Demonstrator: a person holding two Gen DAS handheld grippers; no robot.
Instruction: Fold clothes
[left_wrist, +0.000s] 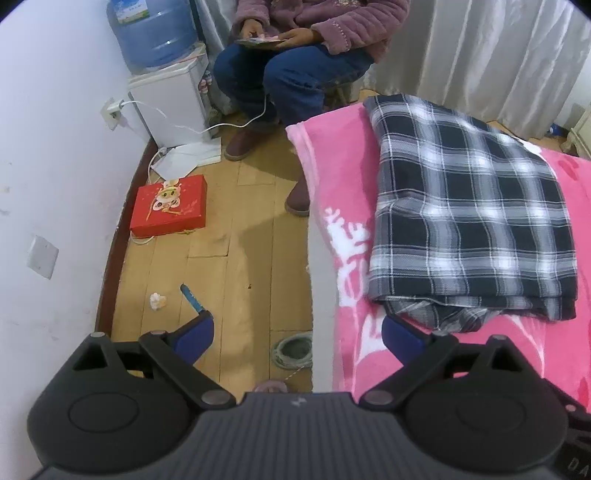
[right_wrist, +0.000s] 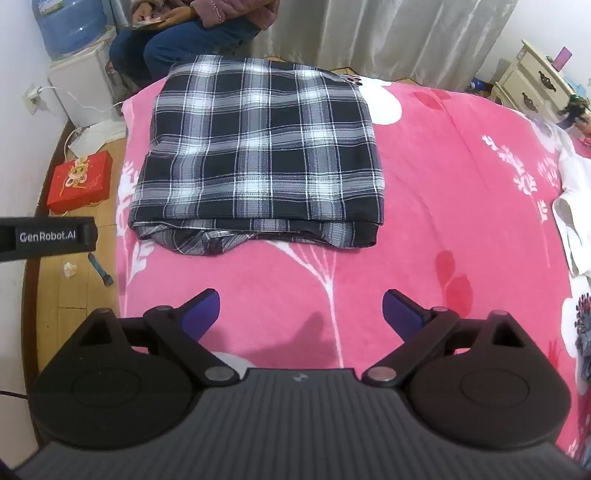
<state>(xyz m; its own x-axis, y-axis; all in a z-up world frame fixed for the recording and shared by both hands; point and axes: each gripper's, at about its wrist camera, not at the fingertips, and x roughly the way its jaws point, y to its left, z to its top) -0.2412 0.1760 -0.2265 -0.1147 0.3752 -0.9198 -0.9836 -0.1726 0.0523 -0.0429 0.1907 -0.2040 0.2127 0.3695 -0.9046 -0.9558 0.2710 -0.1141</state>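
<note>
My left gripper (left_wrist: 297, 330) hangs with its jaws spread wide and nothing between them, straddling the bed's edge: one blue finger over the wooden floor (left_wrist: 229, 236), the other over the pink blanket (left_wrist: 340, 192) right by the near hem of the plaid garment (left_wrist: 469, 206). My right gripper (right_wrist: 301, 312) is just as slack, jaws apart and empty, hovering over bare pink fleece a little short of that same garment (right_wrist: 258, 147). The plaid piece lies folded into a neat rectangle near the bed's left edge, flat on the blanket, with a rumpled inner layer peeking out under its front edge (the layers don't quite line up there). Off to the right, a white cloth (right_wrist: 572, 221) sits at the blanket's margin, well apart from the plaid. Down on the floor there's a red box (left_wrist: 168, 210), a crumpled scrap of paper (left_wrist: 157, 301) and a small blue object (left_wrist: 192, 297) beside it. Beyond the bed a seated person (left_wrist: 295, 55) in a purple jacket holds something flat on their lap, next to a water dispenser (left_wrist: 155, 37).
</note>
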